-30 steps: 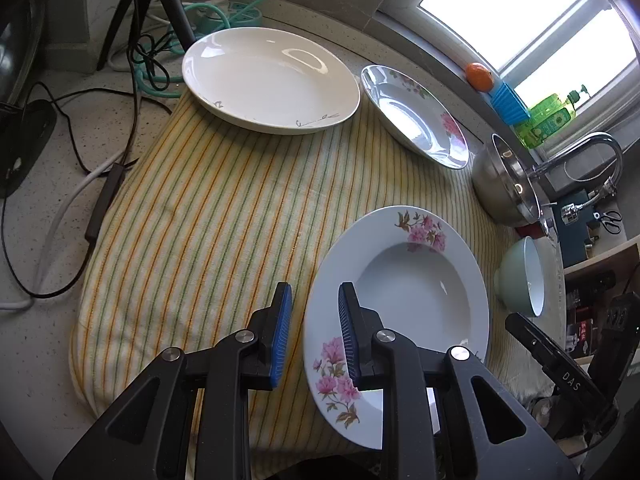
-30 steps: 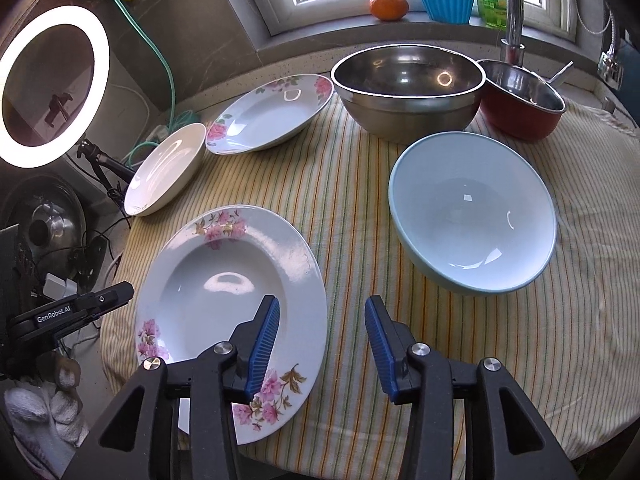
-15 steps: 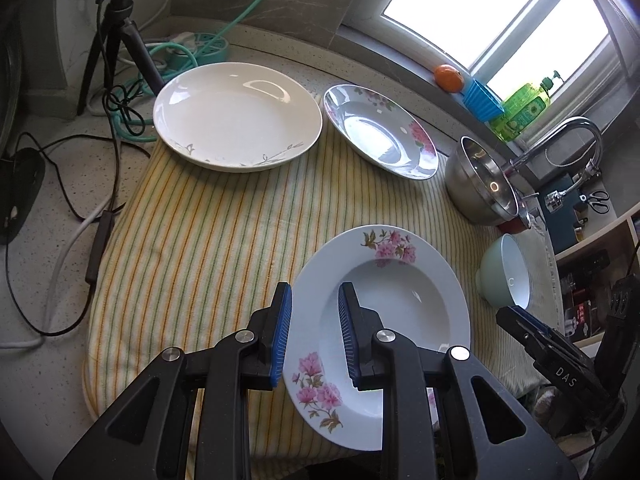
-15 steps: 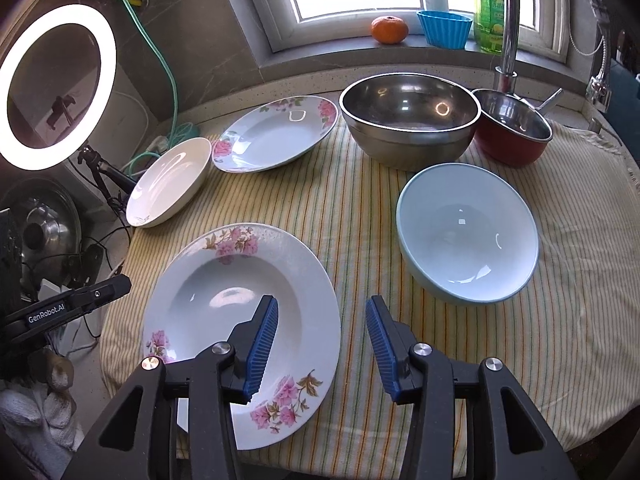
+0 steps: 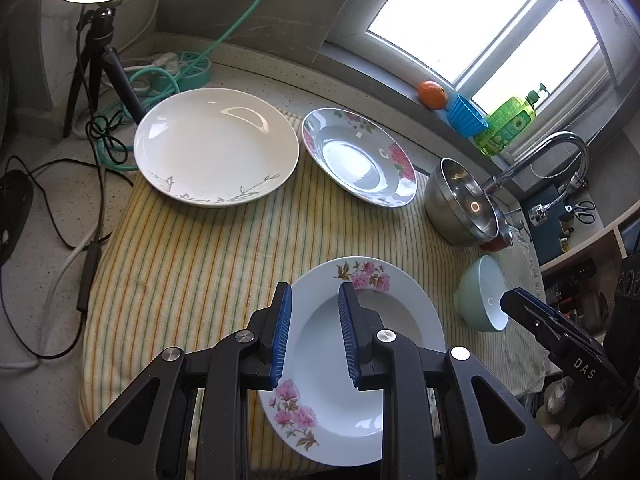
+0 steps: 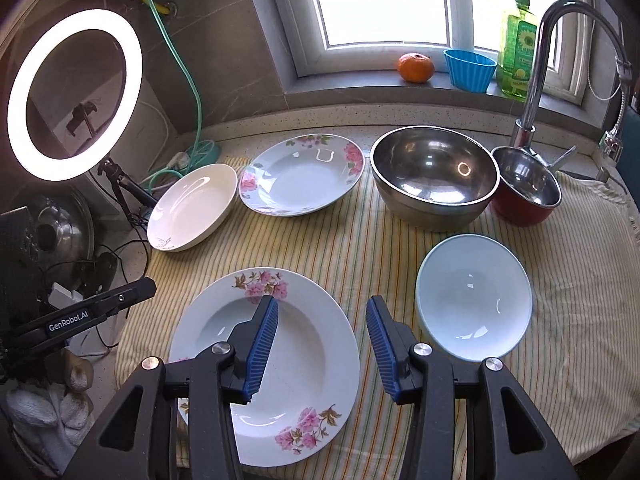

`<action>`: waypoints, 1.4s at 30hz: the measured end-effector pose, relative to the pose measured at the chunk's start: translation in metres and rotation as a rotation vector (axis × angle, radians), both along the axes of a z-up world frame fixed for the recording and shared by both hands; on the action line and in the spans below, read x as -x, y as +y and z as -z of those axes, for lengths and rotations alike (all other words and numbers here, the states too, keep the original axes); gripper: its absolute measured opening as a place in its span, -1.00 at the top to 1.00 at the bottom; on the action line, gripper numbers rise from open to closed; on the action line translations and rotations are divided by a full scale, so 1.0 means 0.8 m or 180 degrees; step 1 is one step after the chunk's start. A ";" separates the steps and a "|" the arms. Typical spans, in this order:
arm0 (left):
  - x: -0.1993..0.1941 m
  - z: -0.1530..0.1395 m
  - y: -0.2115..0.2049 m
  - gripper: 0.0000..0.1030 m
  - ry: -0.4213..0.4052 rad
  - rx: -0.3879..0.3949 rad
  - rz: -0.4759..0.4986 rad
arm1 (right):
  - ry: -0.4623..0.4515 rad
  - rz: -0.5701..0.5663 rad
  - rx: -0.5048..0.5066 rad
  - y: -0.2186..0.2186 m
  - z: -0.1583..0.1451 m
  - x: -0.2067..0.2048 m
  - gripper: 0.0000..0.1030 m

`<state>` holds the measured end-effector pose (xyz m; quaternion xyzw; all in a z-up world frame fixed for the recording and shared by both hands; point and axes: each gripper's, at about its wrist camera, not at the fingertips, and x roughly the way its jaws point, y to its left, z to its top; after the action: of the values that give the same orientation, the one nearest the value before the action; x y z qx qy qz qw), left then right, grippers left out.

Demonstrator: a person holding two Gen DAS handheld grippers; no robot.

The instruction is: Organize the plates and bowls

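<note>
My left claw [image 5: 314,332] and right claw [image 6: 322,350] hang spread and empty over the near floral plate [image 6: 304,364] on the striped cloth [image 6: 360,248]: glazed, slippery, breakable, probably best pinched at its raised rim.

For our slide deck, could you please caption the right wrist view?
Open right gripper above a floral-rimmed white plate, beside a pale blue bowl on striped cloth.
</note>
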<state>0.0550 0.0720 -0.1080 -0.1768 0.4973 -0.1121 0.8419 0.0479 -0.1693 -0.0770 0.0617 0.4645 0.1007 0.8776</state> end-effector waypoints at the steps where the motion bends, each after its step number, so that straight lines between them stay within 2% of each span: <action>1: -0.001 -0.001 -0.001 0.57 -0.0002 0.0004 -0.0034 | -0.0002 -0.0059 -0.0036 -0.002 -0.003 -0.007 0.18; 4: -0.005 -0.008 -0.006 0.57 -0.0034 -0.0037 -0.0196 | -0.0026 -0.0300 -0.0100 -0.003 -0.015 -0.030 0.18; 7: -0.010 -0.013 -0.008 0.57 -0.0024 0.0086 -0.0367 | -0.0003 -0.0591 -0.0172 -0.004 -0.027 -0.058 0.18; 15: -0.021 -0.015 -0.024 0.57 -0.0004 0.0214 -0.0805 | 0.0102 -0.1244 -0.0313 -0.003 -0.051 -0.144 0.18; 20: -0.032 -0.014 -0.040 0.57 0.0059 0.0293 -0.0958 | 0.0094 -0.1524 -0.0325 0.000 -0.063 -0.188 0.18; 24: -0.050 -0.014 -0.057 0.57 0.0089 0.0214 -0.1020 | 0.0109 -0.1736 -0.0261 0.009 -0.067 -0.230 0.18; 29: -0.073 -0.002 -0.072 0.57 0.0189 0.0241 -0.1109 | 0.0382 -0.1832 -0.0210 0.019 -0.040 -0.295 0.18; 35: -0.100 0.023 -0.079 0.57 0.0374 0.0364 -0.1236 | 0.0870 -0.1823 -0.0220 0.027 0.019 -0.362 0.18; 42: -0.129 0.050 -0.076 0.57 0.0519 0.0429 -0.1390 | 0.1052 -0.1734 -0.0013 0.027 0.066 -0.416 0.19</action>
<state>0.1581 0.0109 -0.1480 -0.3443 0.5051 0.0543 0.7895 0.3806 -0.1477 -0.1296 -0.0477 0.6001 0.3215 0.7309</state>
